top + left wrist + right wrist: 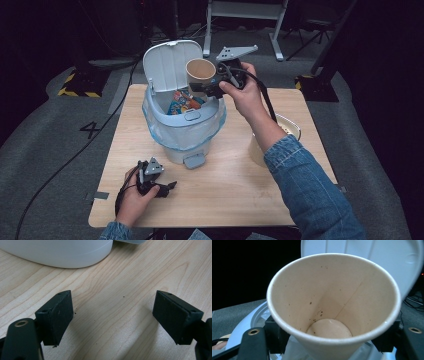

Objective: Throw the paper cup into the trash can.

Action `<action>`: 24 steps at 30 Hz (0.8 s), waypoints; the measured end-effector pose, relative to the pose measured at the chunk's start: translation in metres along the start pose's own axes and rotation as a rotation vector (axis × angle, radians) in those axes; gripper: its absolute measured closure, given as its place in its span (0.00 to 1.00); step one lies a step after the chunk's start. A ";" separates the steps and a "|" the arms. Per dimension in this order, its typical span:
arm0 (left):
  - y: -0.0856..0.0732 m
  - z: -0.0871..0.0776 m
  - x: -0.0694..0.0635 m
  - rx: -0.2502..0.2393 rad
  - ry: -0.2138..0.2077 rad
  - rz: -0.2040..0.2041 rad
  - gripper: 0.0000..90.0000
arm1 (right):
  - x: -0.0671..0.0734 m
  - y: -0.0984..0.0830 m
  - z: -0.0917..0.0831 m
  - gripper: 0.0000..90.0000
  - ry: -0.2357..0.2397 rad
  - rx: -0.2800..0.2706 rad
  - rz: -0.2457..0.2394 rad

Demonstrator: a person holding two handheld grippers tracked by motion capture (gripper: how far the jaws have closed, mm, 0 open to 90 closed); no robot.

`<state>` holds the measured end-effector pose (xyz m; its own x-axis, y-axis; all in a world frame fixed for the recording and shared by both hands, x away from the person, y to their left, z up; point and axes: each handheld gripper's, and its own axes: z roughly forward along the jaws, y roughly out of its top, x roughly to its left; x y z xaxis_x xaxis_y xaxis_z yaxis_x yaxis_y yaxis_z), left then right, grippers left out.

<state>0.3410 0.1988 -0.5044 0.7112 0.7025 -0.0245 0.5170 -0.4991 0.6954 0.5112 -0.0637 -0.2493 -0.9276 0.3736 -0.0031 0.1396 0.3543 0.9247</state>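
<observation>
High view, nearest the person: the left gripper rests low on the wooden table at its near-left part, in the left hand. Its jaws stand wide apart with nothing between them; the left gripper view looks across bare wood toward the rounded white base of the bin, which lies just ahead of the pads.

Farther along the table stands the pedal bin, lined with a clear bag, its lid tipped up and back. Colourful wrappers lie inside.

Above the bin's far-right rim the right hand holds the right gripper, which is clamped on a paper cup. The cup hangs over the bin opening, its mouth turned toward the camera. In the right gripper view the cup sits squarely between the two black pads, one pressing on each side of its wall below the rim; small brown specks mark its inside and the raised lid shows behind it.

A pale container stands on the table's right side, partly hidden by the denim sleeve.
</observation>
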 end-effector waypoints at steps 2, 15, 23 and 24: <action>0.000 0.000 0.000 0.001 0.000 0.000 0.19 | 0.003 0.002 0.006 0.33 0.010 0.010 -0.006; 0.000 0.000 0.000 0.001 -0.001 0.003 0.19 | 0.019 0.005 0.033 0.33 0.046 0.085 -0.026; 0.000 0.000 0.000 0.001 -0.001 0.003 0.19 | 0.027 0.002 0.046 0.22 -0.018 0.048 -0.057; 0.000 0.000 0.000 0.001 -0.001 0.003 0.19 | 0.027 0.002 0.045 0.18 -0.032 0.029 -0.052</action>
<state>0.3413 0.1990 -0.5044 0.7132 0.7006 -0.0228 0.5152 -0.5018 0.6948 0.5022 -0.0144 -0.2645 -0.9222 0.3814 -0.0638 0.1018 0.3986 0.9114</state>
